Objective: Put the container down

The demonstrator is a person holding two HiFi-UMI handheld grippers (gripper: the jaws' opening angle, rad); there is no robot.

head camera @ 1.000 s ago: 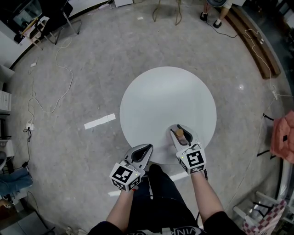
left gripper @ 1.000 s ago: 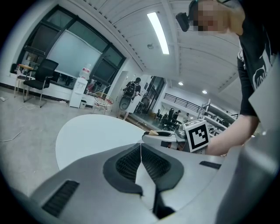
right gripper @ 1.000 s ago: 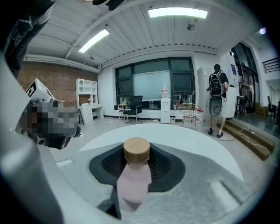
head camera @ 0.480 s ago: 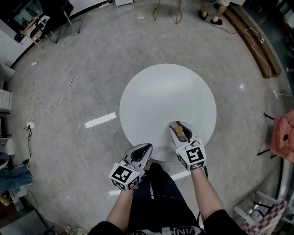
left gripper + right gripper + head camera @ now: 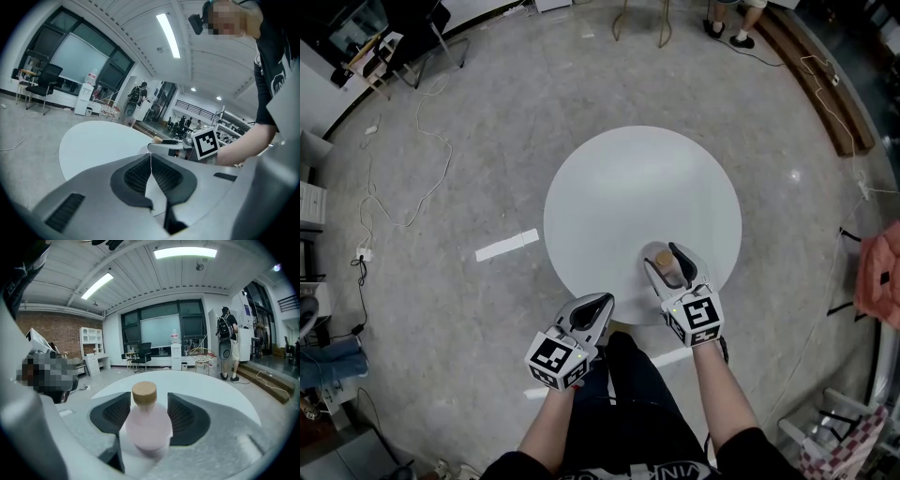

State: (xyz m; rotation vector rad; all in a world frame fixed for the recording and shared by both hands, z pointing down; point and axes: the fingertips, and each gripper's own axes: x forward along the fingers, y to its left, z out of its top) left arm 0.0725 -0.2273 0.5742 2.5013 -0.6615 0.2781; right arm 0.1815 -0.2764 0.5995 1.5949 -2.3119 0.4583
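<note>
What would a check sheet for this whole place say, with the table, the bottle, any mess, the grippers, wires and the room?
Surface: round white table, bare but for the pink bottle.
Job's things: pink bottle, tan cap, upright near the table's near edge.
Clutter: nothing seen on the table.
Grippers: right gripper fingers have just been opening, bottle between them; left gripper shut, empty.
Cables: white cable on the floor.
Surroundings: grey floor, white tape strip.

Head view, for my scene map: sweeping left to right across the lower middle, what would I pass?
white tape strip on the floor → left gripper → pink bottle → pink cloth at the right edge
</note>
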